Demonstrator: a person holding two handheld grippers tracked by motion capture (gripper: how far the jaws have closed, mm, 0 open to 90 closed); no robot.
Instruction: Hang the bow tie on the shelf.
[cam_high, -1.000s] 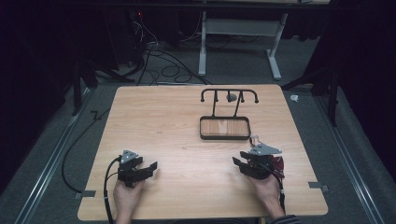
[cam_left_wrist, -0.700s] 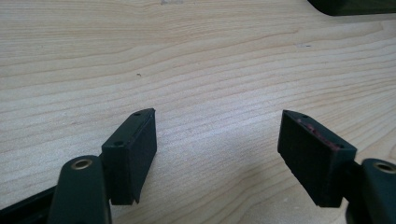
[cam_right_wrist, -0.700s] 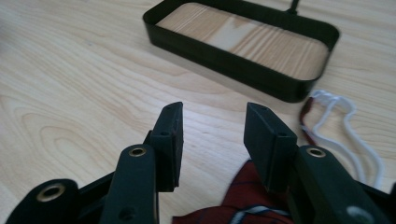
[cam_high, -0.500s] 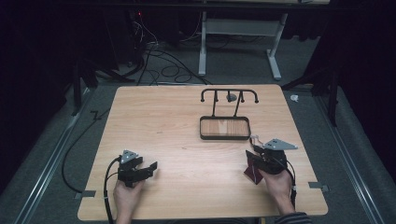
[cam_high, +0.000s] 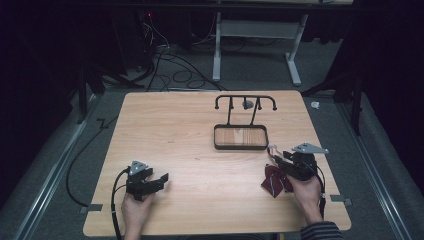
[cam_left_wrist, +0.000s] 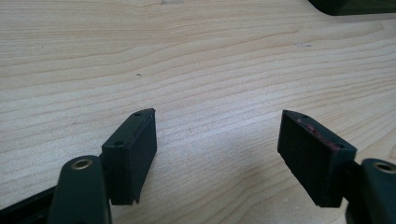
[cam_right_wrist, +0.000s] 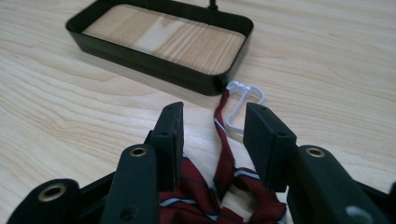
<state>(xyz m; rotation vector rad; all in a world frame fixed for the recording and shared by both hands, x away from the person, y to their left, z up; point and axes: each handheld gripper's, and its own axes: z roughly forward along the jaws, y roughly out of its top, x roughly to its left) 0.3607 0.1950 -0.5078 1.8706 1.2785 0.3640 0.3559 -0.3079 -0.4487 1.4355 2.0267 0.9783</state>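
Red striped tie with its clear clip lies near the right table edge, just before the black tray, between the right gripper's part-open jaws, which should close squarely on the band, while the left gripper rests wide and empty.

A lab or recording studio, by the look of it: a bare wooden table stands on grey carpet amid dark surroundings, with loose cables at 11 o'clock and a white desk frame at 12 o'clock.
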